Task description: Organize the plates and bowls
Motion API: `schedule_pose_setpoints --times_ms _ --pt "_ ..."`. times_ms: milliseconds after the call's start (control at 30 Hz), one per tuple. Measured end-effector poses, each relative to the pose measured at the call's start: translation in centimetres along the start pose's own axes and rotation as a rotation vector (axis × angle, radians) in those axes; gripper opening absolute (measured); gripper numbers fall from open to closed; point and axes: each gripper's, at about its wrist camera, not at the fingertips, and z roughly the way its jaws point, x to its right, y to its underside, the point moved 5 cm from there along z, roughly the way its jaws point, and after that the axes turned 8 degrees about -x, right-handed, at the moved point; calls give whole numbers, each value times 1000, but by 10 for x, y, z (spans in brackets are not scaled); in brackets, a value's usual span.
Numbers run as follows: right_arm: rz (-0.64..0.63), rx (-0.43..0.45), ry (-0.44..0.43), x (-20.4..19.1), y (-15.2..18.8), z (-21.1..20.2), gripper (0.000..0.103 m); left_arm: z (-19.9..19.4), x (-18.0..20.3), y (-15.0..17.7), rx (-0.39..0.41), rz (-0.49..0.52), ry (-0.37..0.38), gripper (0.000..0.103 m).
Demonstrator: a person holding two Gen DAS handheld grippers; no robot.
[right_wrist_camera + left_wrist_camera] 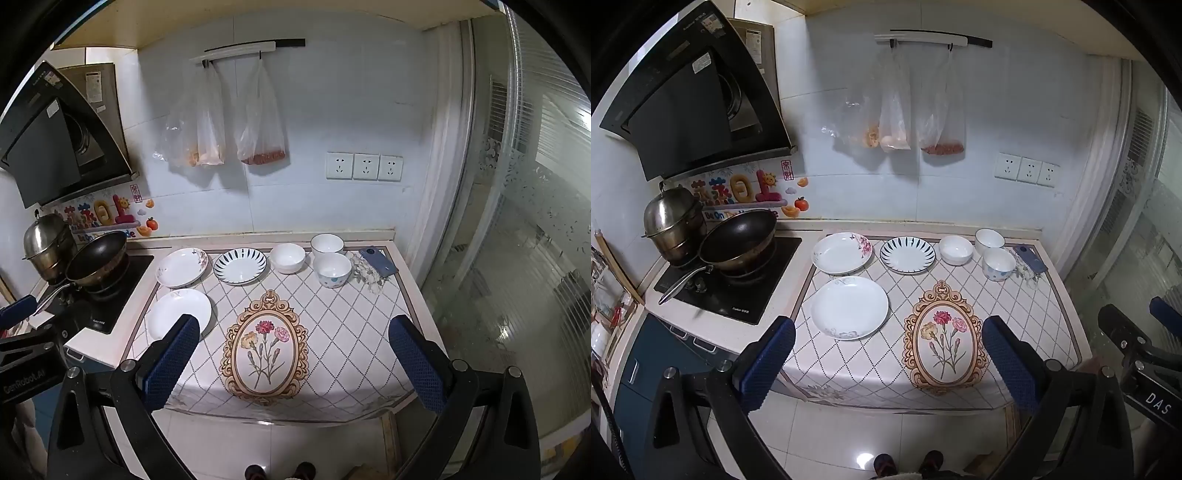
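Three plates lie on the patterned counter cloth (1015, 306): a white plate (849, 307) (180, 315) at front left, a flowered plate (842, 253) (181, 267) behind it, and a blue-striped plate (907, 254) (240, 266) to its right. Three bowls stand at the back right: a white bowl (956, 250) (287, 257), a second white bowl (989, 240) (327, 244) and a dotted bowl (998, 263) (334, 270). My left gripper (888, 362) and my right gripper (295, 362) are open and empty, held before the counter's front edge.
A stove (731, 284) with a black wok (738, 240) and a steel pot (672, 218) lies left of the cloth. A blue phone (1030, 258) (378, 261) lies at the back right. Plastic bags (897, 122) hang on the wall. A glass door (517, 258) stands to the right.
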Motion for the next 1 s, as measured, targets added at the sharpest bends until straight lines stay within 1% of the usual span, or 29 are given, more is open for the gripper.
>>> schedule_pose_setpoints --times_ms 167,300,333,567,767,1000 --pt "-6 -1 3 1 -1 -1 103 -2 1 1 6 5 -7 103" --pt "-10 -7 0 -6 -1 0 103 -6 3 2 13 3 -6 103" --pt "-12 -7 0 -7 -1 -1 103 0 1 0 -5 3 -5 103" --pt "-15 -11 6 -13 4 -1 103 5 0 -1 -5 0 -3 103" --pt "-12 -3 14 -14 5 -4 103 1 1 0 -2 -3 -2 103" --pt "-2 -20 13 -9 2 -2 103 -1 -1 -2 -11 -6 1 103"
